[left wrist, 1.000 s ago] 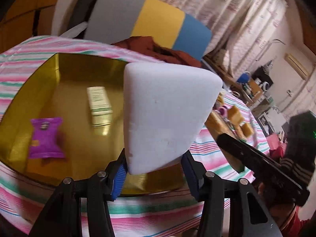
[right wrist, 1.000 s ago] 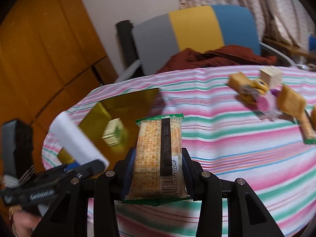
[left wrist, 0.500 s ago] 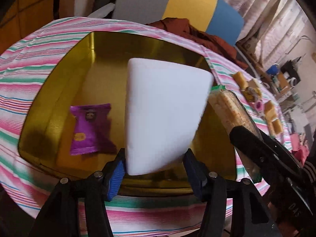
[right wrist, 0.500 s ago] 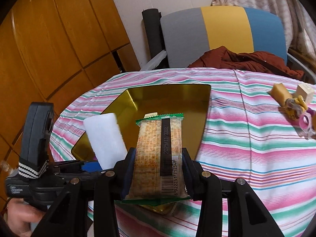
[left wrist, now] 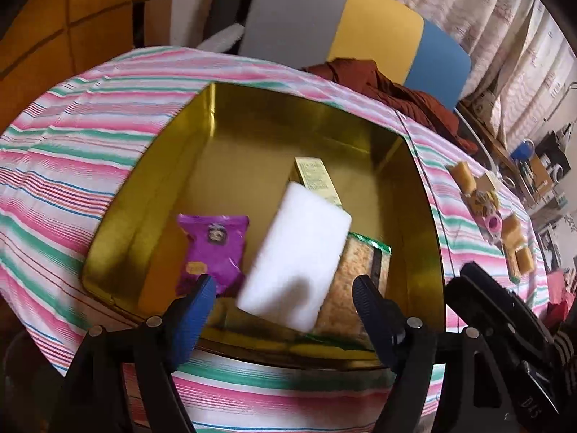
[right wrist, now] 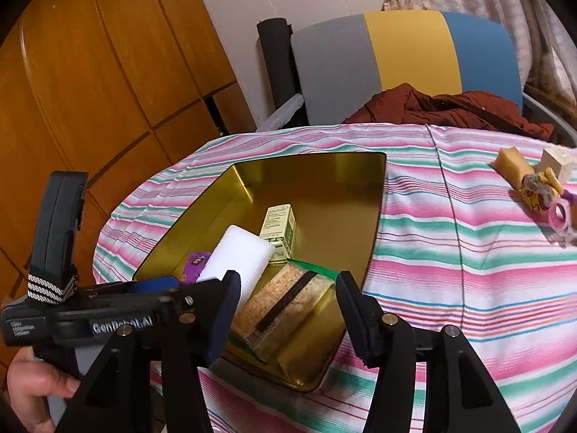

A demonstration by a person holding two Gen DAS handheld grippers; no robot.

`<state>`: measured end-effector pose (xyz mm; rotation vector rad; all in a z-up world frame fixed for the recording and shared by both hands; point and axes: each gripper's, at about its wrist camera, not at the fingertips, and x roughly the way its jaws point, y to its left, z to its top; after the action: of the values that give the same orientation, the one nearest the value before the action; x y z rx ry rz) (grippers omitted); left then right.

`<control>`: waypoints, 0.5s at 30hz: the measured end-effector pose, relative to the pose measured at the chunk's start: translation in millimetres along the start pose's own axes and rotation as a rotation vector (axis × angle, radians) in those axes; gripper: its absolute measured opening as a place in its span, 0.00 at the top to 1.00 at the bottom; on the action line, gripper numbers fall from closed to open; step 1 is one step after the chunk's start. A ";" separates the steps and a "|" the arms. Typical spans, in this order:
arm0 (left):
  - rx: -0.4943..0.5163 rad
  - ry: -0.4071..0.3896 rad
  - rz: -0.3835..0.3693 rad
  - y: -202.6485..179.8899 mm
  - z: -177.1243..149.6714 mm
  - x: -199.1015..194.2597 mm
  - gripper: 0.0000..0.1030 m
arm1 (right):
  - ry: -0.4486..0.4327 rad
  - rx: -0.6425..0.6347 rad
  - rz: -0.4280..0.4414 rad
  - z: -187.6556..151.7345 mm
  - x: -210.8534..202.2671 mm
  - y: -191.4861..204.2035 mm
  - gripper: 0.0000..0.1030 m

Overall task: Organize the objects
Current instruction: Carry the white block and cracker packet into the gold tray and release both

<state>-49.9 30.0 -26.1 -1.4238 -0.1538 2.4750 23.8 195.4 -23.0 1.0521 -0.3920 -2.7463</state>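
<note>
Both claws hang released over the gold tin: the left claw spread around the blurred white sponge, seemingly dropping beside the purple packet. Right of it, the right claw stands wide above the cracker pack, tilted inside. More snacks wait well apart on the striped tabletop, likely next.

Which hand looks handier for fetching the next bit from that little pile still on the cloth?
Probably the right gripper: open and empty, it sits on the pile's side, with the leftover items to its right. The left gripper, also open, is farther.
</note>
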 end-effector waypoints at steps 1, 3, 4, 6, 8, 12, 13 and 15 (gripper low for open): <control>-0.001 -0.013 0.003 -0.8 1.9 -1.5 0.23 | -0.001 0.006 -0.003 -0.7 -1.6 -1.4 0.45; -0.003 -0.047 0.006 -2.2 2.3 -6.9 0.23 | -0.005 0.016 -0.004 -1.8 -5.0 -3.4 0.45; -0.003 -0.059 0.004 -3.4 2.2 -9.1 0.23 | -0.008 0.022 -0.002 -2.0 -6.6 -5.2 0.43; -0.002 -0.091 -0.019 -7.5 1.8 -13.5 0.23 | -0.019 0.032 -0.008 -1.7 -10.2 -8.8 0.40; -0.004 -0.119 -0.064 -12.4 0.1 -17.9 0.23 | -0.029 0.038 -0.013 -1.0 -13.2 -11.2 0.40; 0.015 -0.148 -0.143 -27.2 -4.3 -21.6 0.23 | -0.051 0.055 -0.041 0.8 -21.5 -22.1 0.39; 0.026 -0.152 -0.151 -31.6 -5.7 -21.9 0.23 | -0.057 0.065 -0.050 1.2 -23.9 -26.3 0.38; 0.055 -0.156 -0.165 -41.5 -9.5 -22.2 0.23 | -0.066 0.088 -0.068 1.9 -28.7 -35.7 0.36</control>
<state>-23.3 62.6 -3.0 -1.1474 -0.2235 2.4322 41.2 237.0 -14.5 1.0150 -0.5000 -2.8536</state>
